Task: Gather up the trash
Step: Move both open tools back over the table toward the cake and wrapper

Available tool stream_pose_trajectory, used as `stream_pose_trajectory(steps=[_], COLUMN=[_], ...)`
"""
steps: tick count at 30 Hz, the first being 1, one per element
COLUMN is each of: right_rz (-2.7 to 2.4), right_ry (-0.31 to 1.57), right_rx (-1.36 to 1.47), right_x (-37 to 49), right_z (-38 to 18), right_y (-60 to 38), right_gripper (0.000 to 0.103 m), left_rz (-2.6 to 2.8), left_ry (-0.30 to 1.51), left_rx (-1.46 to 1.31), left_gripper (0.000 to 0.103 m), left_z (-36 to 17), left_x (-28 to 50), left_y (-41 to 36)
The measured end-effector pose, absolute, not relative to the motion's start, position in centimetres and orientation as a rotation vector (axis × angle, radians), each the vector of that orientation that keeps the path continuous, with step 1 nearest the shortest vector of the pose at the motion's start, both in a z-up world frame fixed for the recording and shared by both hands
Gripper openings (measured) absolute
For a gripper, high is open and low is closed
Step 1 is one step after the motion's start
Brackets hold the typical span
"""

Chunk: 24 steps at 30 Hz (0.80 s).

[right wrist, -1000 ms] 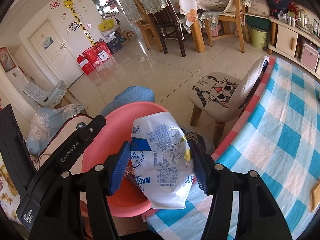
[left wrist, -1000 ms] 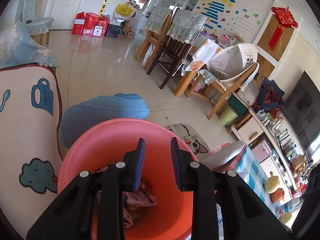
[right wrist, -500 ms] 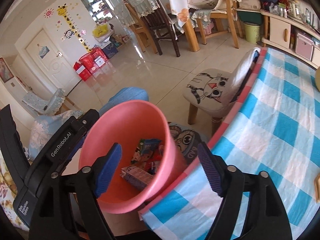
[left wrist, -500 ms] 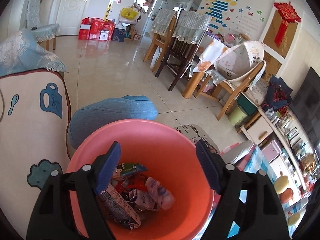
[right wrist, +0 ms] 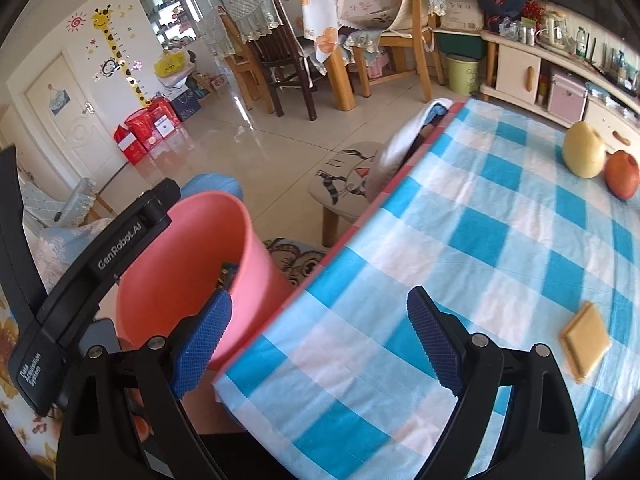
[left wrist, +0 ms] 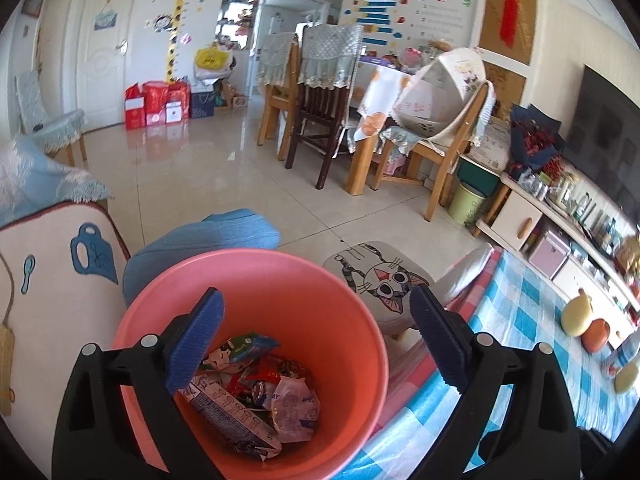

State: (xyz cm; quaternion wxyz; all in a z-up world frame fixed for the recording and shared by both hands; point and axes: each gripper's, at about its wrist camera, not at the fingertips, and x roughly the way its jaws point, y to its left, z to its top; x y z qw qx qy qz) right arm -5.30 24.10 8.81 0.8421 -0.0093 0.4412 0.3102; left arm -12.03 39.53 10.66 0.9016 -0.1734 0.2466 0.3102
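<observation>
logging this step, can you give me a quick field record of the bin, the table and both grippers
bin: pink bucket, beside the table edge
bin contents: crumpled wrappers and a carton
table: blue checked cloth
on table: pear, apple, square biscuit
left gripper: over the bucket, opening, nothing between fingers
right gripper: over the table edge, opening, nothing between fingers

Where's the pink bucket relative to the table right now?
The pink bucket sits lower left in the right wrist view, just off the checked table's near corner, in front of the cat stool.
</observation>
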Motion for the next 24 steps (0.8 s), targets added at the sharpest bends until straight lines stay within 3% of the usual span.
stream_pose_trajectory(steps=[24], right_rz=[0.539], right_ry=[0.856], right_rx=[-0.095], right_x=[-9.4], right_z=[10.8], right_y=[14.4], right_gripper=[0.093], left_rz=[0.508], left_ry=[0.475], left_rx=[-0.128], left_gripper=[0.099], left_z=[12.3], left_x=[-10.1], left_y=[30.0])
